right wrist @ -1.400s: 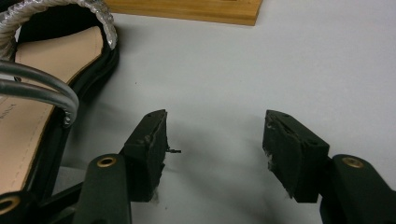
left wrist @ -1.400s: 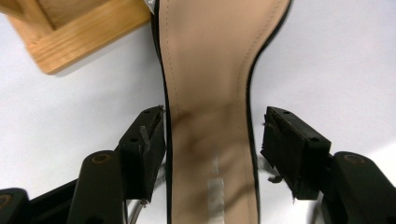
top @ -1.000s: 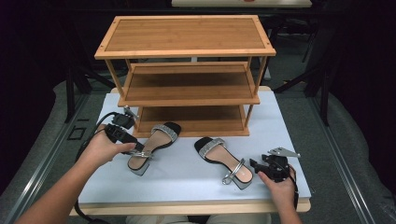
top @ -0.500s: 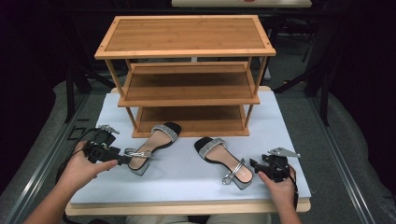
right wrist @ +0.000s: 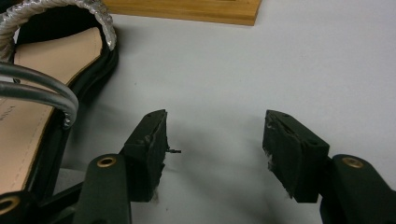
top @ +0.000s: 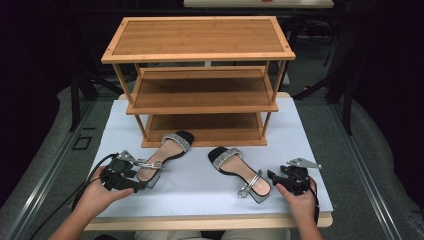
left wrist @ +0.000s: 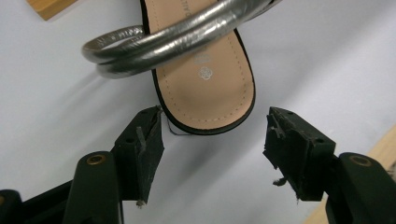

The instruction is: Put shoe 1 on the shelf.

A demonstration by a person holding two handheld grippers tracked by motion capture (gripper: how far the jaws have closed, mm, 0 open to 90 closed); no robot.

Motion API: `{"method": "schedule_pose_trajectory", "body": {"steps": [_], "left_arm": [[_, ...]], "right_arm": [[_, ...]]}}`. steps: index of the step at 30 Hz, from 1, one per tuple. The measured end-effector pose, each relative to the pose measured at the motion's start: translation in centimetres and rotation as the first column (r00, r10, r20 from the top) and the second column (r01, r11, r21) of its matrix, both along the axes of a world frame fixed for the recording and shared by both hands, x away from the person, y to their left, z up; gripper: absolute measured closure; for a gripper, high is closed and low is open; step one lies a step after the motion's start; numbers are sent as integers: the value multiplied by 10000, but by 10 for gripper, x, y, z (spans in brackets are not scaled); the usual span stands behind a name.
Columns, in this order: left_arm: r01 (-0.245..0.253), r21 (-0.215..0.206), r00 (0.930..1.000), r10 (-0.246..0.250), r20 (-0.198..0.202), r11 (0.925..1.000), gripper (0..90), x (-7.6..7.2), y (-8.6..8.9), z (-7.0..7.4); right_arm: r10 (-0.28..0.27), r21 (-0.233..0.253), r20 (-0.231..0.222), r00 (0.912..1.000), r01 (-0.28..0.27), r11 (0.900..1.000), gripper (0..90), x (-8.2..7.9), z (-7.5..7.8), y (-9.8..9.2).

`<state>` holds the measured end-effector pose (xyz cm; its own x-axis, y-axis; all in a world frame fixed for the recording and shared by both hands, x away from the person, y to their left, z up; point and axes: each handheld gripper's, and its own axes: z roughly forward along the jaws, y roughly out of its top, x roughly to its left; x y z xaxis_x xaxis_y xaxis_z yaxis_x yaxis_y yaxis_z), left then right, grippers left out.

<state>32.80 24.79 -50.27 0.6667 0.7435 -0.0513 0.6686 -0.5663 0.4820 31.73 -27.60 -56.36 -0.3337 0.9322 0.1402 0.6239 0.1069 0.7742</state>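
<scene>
Your left gripper point(left wrist: 212, 140) is wide open, empty, at the heel of the left sandal point(top: 162, 155). Your right gripper point(right wrist: 215, 144) gapes empty over bare mat point(top: 200, 192), beside the right sandal point(top: 240, 172).

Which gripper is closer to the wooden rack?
Left, narrowly. The left gripper sits at the left sandal's heel, just before the rack. The right gripper sits farther forward, beside the right sandal's heel.

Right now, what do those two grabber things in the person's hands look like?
Both are black. The left gripper and right gripper each have two blocky jaws with worn pads and brass-coloured rivets. Each carries a grey three-cornered plate and trails a black cable. The forearms are bare.
</scene>
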Motion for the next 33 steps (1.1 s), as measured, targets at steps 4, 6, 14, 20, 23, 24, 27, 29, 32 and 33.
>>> {"method": "schedule_pose_trajectory", "body": {"steps": [4,6,14,20,23,24,27,29,32,33], "left_arm": [[9,113,10000,-10,64,9999,429,2,-1,-9],[-62,-45,9999,63,94,10000,453,3,0,-12],[-44,-229,9993,52,367,9997,453,-3,-2,-14],[213,-827,9985,-170,523,9964,406,-5,-11,-20],[223,-813,9974,-166,696,9964,356,-2,-16,-25],[202,-801,9969,-140,768,9966,348,-1,-17,-27],[351,-747,9953,-281,922,9966,332,3,-19,-33],[445,-797,9935,-358,1079,9958,325,4,-20,-35],[404,-749,9927,-315,1167,9964,330,3,-20,-35],[369,-761,9930,-280,1146,9964,332,3,-21,-34]], "right_arm": [[17,26,-3,10000,-17,10000,396,0,0,0],[30,24,-4,10000,-30,10000,396,0,0,0],[18,0,-12,10000,-18,10000,396,0,0,0],[47,-18,-8,10000,-47,10000,396,0,0,0],[58,-15,-18,10000,-58,10000,396,0,0,0],[56,-16,-13,10000,-56,10000,396,0,0,0],[38,-4,-18,10000,-38,10000,396,0,0,0],[53,20,-22,10000,-53,10000,396,0,0,0],[82,-19,-19,10000,-82,10000,396,1,0,0],[84,-23,-25,10000,-84,10000,396,1,0,0]]}}
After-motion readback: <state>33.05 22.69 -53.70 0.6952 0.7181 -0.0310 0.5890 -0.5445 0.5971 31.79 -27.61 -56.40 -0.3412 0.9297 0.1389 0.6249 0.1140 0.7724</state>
